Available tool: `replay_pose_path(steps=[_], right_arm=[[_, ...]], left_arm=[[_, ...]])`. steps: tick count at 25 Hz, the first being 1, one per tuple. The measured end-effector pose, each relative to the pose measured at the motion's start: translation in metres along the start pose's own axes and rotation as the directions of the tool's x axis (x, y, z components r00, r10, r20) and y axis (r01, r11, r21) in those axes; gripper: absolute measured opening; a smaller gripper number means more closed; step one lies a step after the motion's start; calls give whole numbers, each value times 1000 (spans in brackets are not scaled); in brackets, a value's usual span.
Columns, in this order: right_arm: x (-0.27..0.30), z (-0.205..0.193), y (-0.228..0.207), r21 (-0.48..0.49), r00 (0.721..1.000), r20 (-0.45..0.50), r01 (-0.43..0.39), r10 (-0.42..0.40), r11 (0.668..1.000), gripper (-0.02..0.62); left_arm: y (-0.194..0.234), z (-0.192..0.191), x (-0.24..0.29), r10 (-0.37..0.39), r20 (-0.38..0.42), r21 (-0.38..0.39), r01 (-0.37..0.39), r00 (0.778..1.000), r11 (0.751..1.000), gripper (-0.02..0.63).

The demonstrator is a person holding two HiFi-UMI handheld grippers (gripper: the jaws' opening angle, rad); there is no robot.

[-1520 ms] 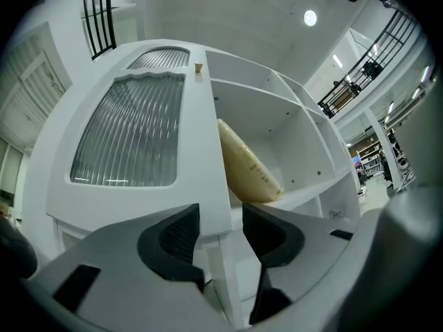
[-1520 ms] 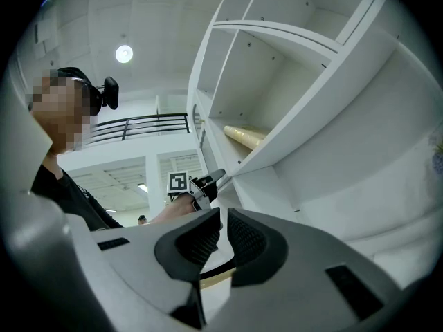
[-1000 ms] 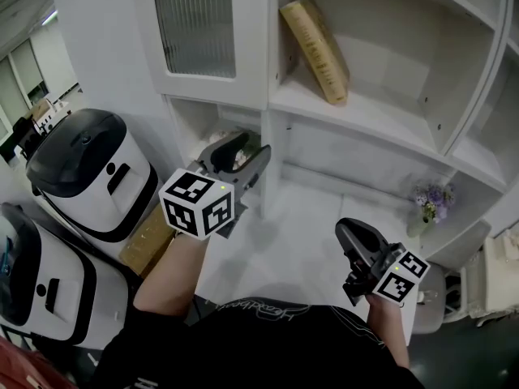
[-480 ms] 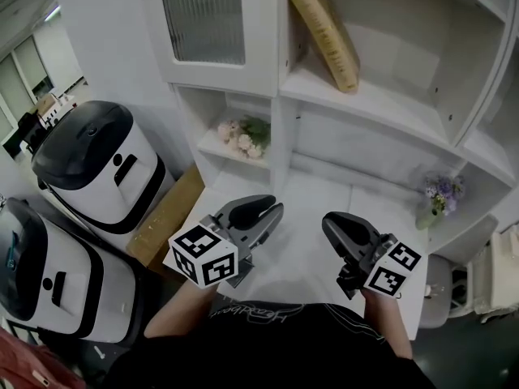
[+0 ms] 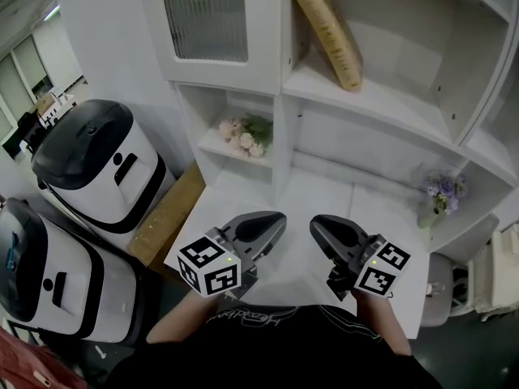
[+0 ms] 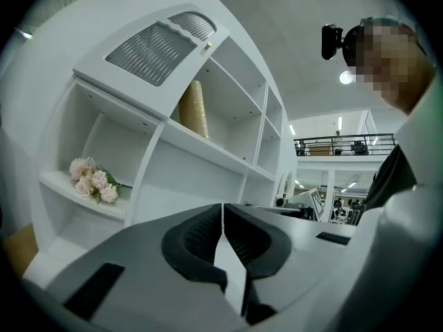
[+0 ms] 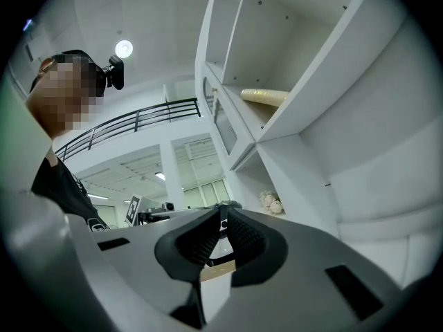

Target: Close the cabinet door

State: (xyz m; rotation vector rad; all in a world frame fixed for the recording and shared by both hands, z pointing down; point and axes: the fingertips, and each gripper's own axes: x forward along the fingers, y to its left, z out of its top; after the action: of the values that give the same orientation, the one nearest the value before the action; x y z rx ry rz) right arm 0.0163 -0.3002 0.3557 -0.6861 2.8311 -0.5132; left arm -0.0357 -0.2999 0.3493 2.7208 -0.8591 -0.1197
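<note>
The cabinet door (image 5: 212, 24), white with a ribbed glass pane, lies flush against the white shelf unit (image 5: 280, 148) at the upper left; it also shows in the left gripper view (image 6: 154, 45). Both grippers hang low in front of my body, well below the door and touching nothing. My left gripper (image 5: 276, 217) is shut, its dark pads (image 6: 201, 235) pressed together with nothing between them. My right gripper (image 5: 318, 224) sits beside it, also shut and empty (image 7: 223, 217).
A tan book (image 5: 328, 35) leans in the open upper shelf. Pink flowers (image 5: 243, 136) lie in the lower cubby, purple flowers (image 5: 439, 193) at the right. Two white machines with black tops (image 5: 89, 164) and a cardboard box (image 5: 166, 217) stand at the left.
My left gripper has dropped away from the flower cubby toward my body and its jaws have shut. My right gripper has drifted left, closer to the left one.
</note>
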Motion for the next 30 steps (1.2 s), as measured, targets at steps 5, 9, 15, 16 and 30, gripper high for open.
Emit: replay_pose_path(steps=[5, 9, 15, 16, 30], right_arm=[[1, -1, 0, -11, 1000, -2, -1, 1, 1000, 60], [-1, 1, 0, 5, 1000, 8, 4, -4, 1000, 60], [-4, 1, -1, 10, 1000, 7, 15, -15, 1000, 60], [-5, 1, -1, 12, 1000, 7, 16, -16, 1000, 60], [-7, -1, -4, 10, 999, -5, 32, -32, 999, 59]], left_arm=[[-1, -2, -3, -7, 3, -11, 7, 1000, 1000, 29], [-4, -3, -3, -14, -7, -6, 14, 1000, 1000, 29], [-4, -4, -2, -12, -13, -9, 12, 1000, 1000, 29], [-4, -5, -1, -11, -16, -8, 11, 1000, 1000, 29], [-2, -8, 2, -5, -28, -9, 5, 1000, 1000, 29]])
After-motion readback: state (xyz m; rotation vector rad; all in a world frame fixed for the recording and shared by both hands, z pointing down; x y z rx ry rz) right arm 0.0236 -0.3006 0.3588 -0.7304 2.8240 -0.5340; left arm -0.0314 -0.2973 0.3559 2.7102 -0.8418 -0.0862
